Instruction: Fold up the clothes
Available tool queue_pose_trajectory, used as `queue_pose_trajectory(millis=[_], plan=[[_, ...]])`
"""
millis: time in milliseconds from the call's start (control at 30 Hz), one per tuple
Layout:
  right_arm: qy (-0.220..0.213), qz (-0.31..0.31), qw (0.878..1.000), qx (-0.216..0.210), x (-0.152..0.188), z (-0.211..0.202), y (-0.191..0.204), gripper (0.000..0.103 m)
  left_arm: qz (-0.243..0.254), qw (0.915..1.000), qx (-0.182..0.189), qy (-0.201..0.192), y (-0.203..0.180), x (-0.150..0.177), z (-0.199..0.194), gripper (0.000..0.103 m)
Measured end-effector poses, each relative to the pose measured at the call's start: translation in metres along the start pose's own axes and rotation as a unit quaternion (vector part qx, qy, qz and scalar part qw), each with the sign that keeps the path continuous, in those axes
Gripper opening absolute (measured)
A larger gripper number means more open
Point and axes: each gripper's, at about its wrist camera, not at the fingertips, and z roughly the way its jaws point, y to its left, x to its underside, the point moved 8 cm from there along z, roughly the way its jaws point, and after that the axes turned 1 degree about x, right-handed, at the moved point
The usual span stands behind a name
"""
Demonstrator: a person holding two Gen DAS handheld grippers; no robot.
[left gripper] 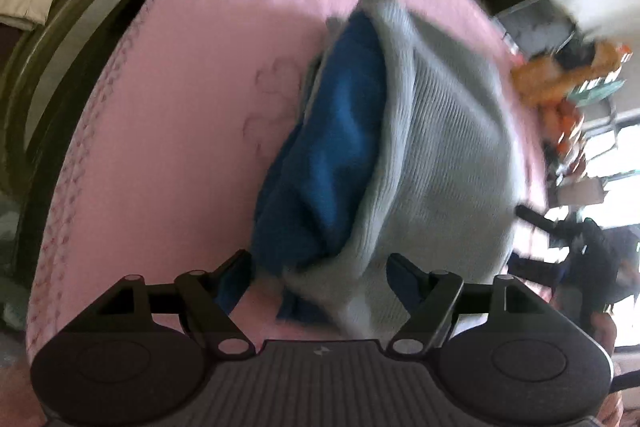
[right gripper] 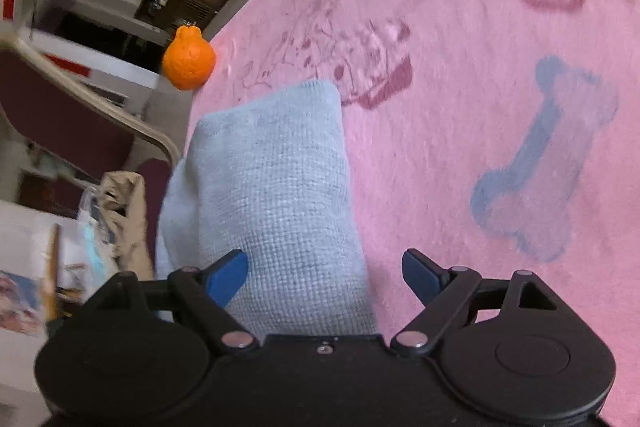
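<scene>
A grey-blue knitted garment (left gripper: 436,163) lies bunched on the pink blanket (left gripper: 180,99), with a bright blue cloth (left gripper: 332,143) tucked under its left side. My left gripper (left gripper: 320,267) is open just above the near end of the pile, its fingers either side of the cloth. In the right wrist view a folded pale blue knitted piece (right gripper: 268,195) lies on the pink blanket (right gripper: 460,107) near its left edge. My right gripper (right gripper: 324,267) is open over the near end of that piece, the left fingertip (right gripper: 228,275) over the fabric.
An orange fruit (right gripper: 188,61) sits at the blanket's left edge. A maroon chair (right gripper: 72,115) and cluttered shelves stand beyond it. A blue bone print (right gripper: 548,155) marks the blanket. The other gripper (left gripper: 568,239) shows at the right in the left wrist view.
</scene>
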Motion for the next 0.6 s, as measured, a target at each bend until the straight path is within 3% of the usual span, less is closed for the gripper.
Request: queue_pose_trajectory(millis=[200, 333, 400, 467, 600], plan=[[0.015, 0.04, 0.998, -0.037, 0.002, 0.005, -0.009, 0.087, -0.039, 0.9989, 0.021, -0.015, 0.003, -0.008, 0.0, 0.078], [0.013, 0.042, 0.998, -0.044, 0.002, 0.006, -0.009, 0.087, -0.053, 0.9971, 0.018, -0.051, 0.002, -0.008, -0.011, 0.056], [0.012, 0.045, 0.998, -0.049, 0.002, 0.005, -0.01, 0.087, -0.062, 0.9951, 0.028, -0.072, 0.002, -0.008, -0.02, 0.052], [0.009, 0.048, 0.997, -0.054, 0.001, 0.004, -0.011, 0.087, -0.067, 0.9943, 0.02, -0.081, 0.006, -0.01, -0.021, 0.054], [0.0, 0.059, 0.995, -0.074, -0.004, 0.007, -0.012, 0.087, -0.092, 0.9924, 0.021, -0.079, 0.005, -0.018, -0.008, 0.071]])
